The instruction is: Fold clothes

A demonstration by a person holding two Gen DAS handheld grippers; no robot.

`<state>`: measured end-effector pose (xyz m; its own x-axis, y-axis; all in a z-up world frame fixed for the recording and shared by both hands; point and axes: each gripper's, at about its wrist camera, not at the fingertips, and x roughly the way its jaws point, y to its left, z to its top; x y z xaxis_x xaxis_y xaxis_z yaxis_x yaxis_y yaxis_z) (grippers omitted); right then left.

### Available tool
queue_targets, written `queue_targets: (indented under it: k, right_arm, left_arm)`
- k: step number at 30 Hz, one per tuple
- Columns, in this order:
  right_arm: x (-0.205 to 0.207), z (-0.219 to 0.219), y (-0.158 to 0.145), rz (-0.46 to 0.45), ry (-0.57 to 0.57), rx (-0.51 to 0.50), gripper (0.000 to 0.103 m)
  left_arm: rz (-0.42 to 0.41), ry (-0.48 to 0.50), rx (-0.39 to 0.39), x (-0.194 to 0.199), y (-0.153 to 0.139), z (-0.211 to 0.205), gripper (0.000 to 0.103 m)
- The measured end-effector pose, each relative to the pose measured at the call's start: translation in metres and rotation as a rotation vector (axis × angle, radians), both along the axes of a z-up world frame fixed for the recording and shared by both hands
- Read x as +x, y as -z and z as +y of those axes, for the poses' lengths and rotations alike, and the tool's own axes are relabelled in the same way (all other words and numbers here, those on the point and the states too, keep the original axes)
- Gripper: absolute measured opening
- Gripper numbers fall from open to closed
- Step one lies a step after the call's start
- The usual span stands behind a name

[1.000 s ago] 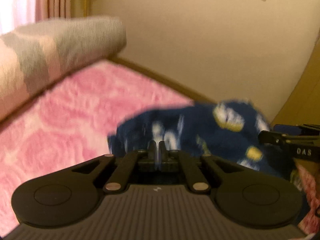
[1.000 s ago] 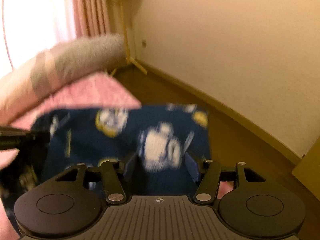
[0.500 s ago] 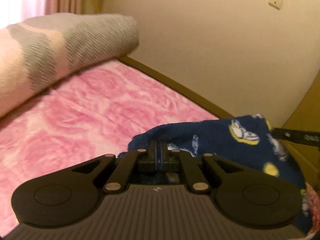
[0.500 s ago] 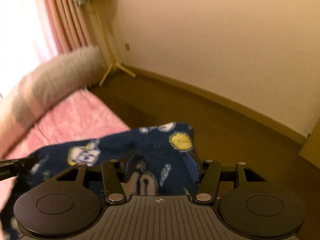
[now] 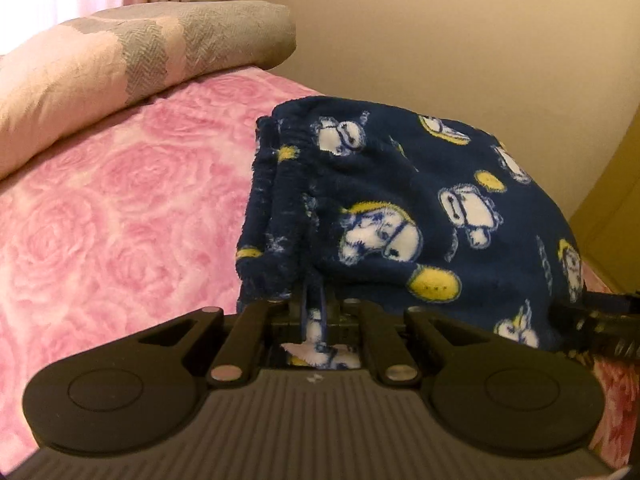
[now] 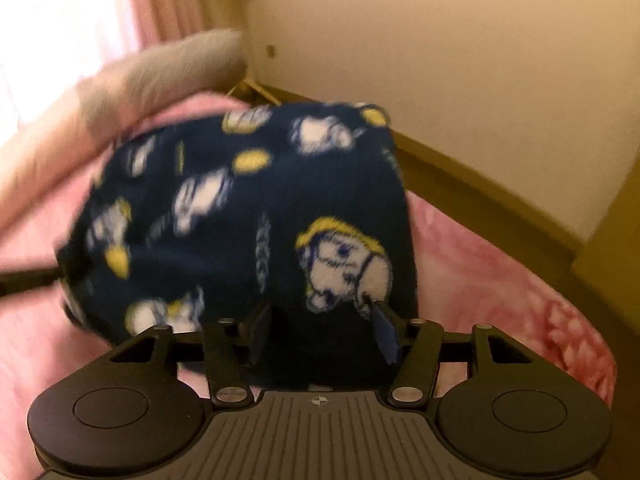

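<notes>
A navy fleece garment (image 5: 420, 208) printed with white animals and yellow spots lies bunched on the pink rose-patterned bed (image 5: 120, 220). My left gripper (image 5: 314, 300) is shut on the garment's near left edge, beside its gathered waistband, with cloth pinched between the fingers. In the right wrist view the garment (image 6: 240, 220) bulges up in front of my right gripper (image 6: 320, 332), whose fingers stand wide apart with the cloth between them. The right gripper's tip (image 5: 600, 320) shows at the garment's right edge in the left wrist view. The left gripper (image 6: 24, 280) shows dimly at the far left.
A rolled grey and cream quilt (image 5: 120, 52) lies along the far side of the bed. Beyond the bed edge (image 6: 520, 280) are brown floor (image 6: 460, 184) and a cream wall. Pink curtains hang at the upper left.
Both grippers have come down toward the bed with the garment. It was held up and spread out; now it sits bunched on the pink cover. The left gripper stays shut on it.
</notes>
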<state>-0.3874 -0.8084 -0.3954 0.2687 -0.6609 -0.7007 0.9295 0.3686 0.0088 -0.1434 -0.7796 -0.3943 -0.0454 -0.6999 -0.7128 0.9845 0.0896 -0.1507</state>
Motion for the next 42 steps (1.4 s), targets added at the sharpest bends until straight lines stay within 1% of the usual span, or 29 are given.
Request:
queue_targets:
  k: [1, 4, 5, 6, 7, 9, 10, 12, 14, 15, 18, 22, 25, 27, 29, 32, 34, 36, 38, 42]
  right_arm:
    - [0.003, 0.004, 0.003, 0.017, -0.004, 0.004, 0.057]
    - [-0.003, 0.016, -0.016, -0.036, 0.034, 0.039, 0.057]
    - [-0.006, 0.021, -0.023, -0.057, 0.048, 0.051, 0.057]
    - [-0.009, 0.027, -0.029, -0.078, 0.062, 0.064, 0.057]
    - [-0.012, 0.032, -0.036, -0.099, 0.076, 0.077, 0.057]
    - [-0.016, 0.05, -0.046, -0.132, 0.099, 0.113, 0.057]
    - [-0.015, 0.064, -0.052, -0.133, 0.106, 0.117, 0.057]
    - [-0.014, 0.091, -0.064, -0.137, 0.118, 0.126, 0.057]
    - [-0.013, 0.118, -0.076, -0.14, 0.13, 0.134, 0.057]
    - [-0.012, 0.132, -0.082, -0.142, 0.136, 0.139, 0.057]
    - [-0.011, 0.172, -0.101, -0.147, 0.153, 0.147, 0.057]
    - [-0.007, 0.207, -0.138, -0.153, 0.142, 0.1, 0.057]
    - [-0.004, 0.234, -0.166, -0.158, 0.134, 0.065, 0.057]
    - [-0.002, 0.252, -0.185, -0.161, 0.129, 0.041, 0.057]
    - [0.0, 0.27, -0.204, -0.164, 0.123, 0.018, 0.057]
    - [0.003, 0.297, -0.231, -0.168, 0.115, -0.018, 0.057]
    - [0.005, 0.314, -0.249, -0.171, 0.11, -0.041, 0.057]
    - [0.002, 0.33, -0.258, -0.176, 0.104, -0.062, 0.057]
    - [0.0, 0.339, -0.263, -0.181, 0.11, -0.056, 0.057]
    - [-0.004, 0.356, -0.273, -0.19, 0.123, -0.045, 0.057]
  left_arm:
    - [0.0, -0.005, 0.005, 0.0, -0.005, 0.0, 0.005]
    - [0.019, -0.012, 0.027, -0.001, -0.024, 0.005, 0.006]
    - [0.027, -0.009, 0.032, -0.003, -0.032, 0.011, 0.012]
    - [0.034, -0.006, 0.037, -0.005, -0.039, 0.017, 0.021]
    - [0.042, -0.001, 0.04, -0.006, -0.047, 0.024, 0.024]
    - [0.044, 0.021, 0.049, -0.008, -0.063, 0.042, 0.026]
    - [0.04, 0.033, 0.055, -0.009, -0.072, 0.052, 0.027]
    - [0.021, 0.064, 0.067, -0.011, -0.089, 0.072, 0.034]
    - [-0.004, 0.096, 0.079, -0.014, -0.108, 0.095, 0.037]
    - [-0.021, 0.112, 0.083, -0.015, -0.117, 0.107, 0.04]
    - [-0.104, 0.139, 0.074, -0.012, -0.148, 0.149, 0.045]
    - [-0.15, 0.127, 0.062, -0.01, -0.188, 0.201, 0.046]
    - [-0.18, 0.107, 0.042, -0.008, -0.218, 0.235, 0.05]
    - [-0.173, 0.085, 0.03, -0.006, -0.236, 0.253, 0.057]
    - [-0.157, 0.067, 0.019, -0.004, -0.252, 0.266, 0.058]
    - [-0.142, 0.048, -0.001, -0.003, -0.276, 0.285, 0.065]
    - [-0.133, 0.049, -0.015, -0.004, -0.289, 0.297, 0.065]
    - [-0.113, 0.051, -0.009, -0.005, -0.299, 0.306, 0.067]
    - [-0.102, 0.058, -0.002, -0.007, -0.306, 0.315, 0.067]
    - [-0.122, 0.064, -0.019, -0.012, -0.319, 0.334, 0.07]
